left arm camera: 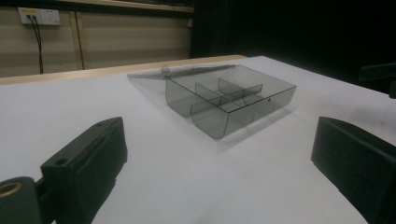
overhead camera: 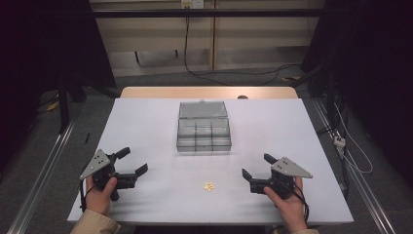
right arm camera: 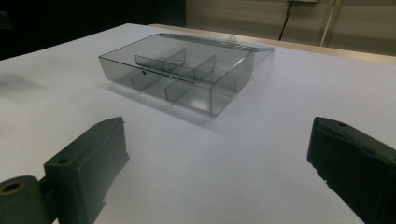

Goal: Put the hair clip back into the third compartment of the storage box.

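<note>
The small yellow star-shaped piece (overhead camera: pixel 209 186) is tiny and lies flat on the desk (overhead camera: pixel 146 122), so my main worry is the pick. If I bring a gripper down slightly off, the tips may push it along the smooth top or flick it away instead of pinching it. Carried to the clear compartment box (overhead camera: pixel 203 132), it could also slip out and land in the wrong cell, or I could bump the box's thin walls and shove it toward the far edge.

My left gripper (overhead camera: pixel 131 165) and my right gripper (overhead camera: pixel 254 165) both stand with jaws spread wide and nothing between them. The star sits near the desk's near edge, about midway between the two grippers, somewhat closer to the right one. The box, lid (overhead camera: pixel 202 109) swung back, sits mid-desk beyond it, well apart from both.
</note>
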`<action>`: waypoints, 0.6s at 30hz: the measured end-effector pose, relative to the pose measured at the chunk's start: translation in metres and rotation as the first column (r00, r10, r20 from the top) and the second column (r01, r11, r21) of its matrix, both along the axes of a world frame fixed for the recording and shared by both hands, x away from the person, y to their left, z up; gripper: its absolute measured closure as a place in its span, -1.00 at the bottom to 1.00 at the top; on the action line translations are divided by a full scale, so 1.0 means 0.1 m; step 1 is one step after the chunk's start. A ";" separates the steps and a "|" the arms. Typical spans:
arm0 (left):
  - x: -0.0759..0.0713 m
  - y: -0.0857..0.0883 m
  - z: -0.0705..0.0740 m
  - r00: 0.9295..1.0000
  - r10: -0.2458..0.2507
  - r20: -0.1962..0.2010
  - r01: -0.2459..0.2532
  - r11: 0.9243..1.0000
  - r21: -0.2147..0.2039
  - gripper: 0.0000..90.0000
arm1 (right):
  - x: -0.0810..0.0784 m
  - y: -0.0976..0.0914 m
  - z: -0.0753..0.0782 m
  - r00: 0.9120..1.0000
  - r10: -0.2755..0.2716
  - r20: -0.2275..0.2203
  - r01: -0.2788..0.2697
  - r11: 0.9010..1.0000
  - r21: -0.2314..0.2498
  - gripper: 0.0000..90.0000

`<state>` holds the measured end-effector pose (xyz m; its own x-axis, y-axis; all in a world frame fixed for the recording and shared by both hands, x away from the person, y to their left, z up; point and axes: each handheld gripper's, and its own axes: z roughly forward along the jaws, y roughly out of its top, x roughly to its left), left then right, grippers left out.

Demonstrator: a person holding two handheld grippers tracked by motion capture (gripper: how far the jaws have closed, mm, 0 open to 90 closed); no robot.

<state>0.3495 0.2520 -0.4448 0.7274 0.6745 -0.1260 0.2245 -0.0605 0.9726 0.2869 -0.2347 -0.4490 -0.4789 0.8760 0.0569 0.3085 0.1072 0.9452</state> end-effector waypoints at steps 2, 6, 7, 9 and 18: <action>0.00 0.00 0.00 1.000 -0.006 0.001 0.006 1.000 0.006 -0.93 | 0.01 0.03 0.00 1.000 0.006 -0.003 -0.006 1.000 0.000 -0.90; 0.00 0.00 0.00 1.000 -0.008 0.001 0.008 1.000 0.007 -0.93 | 0.06 0.15 0.01 0.999 0.046 -0.008 -0.046 0.999 -0.020 -0.90; 0.00 -0.01 0.00 1.000 -0.009 0.001 0.009 1.000 0.004 -0.93 | 0.06 0.15 0.01 0.999 0.046 -0.008 -0.046 0.999 -0.020 -0.90; 0.00 -0.01 0.00 1.000 -0.014 0.003 0.014 1.000 0.003 -0.93 | 0.07 0.20 0.01 0.998 0.059 -0.012 -0.060 0.998 -0.023 -0.90; -0.01 -0.01 0.00 1.000 -0.014 0.001 0.014 1.000 0.007 -0.92 | 0.14 0.41 0.03 0.993 0.115 -0.030 -0.116 0.993 -0.037 -0.89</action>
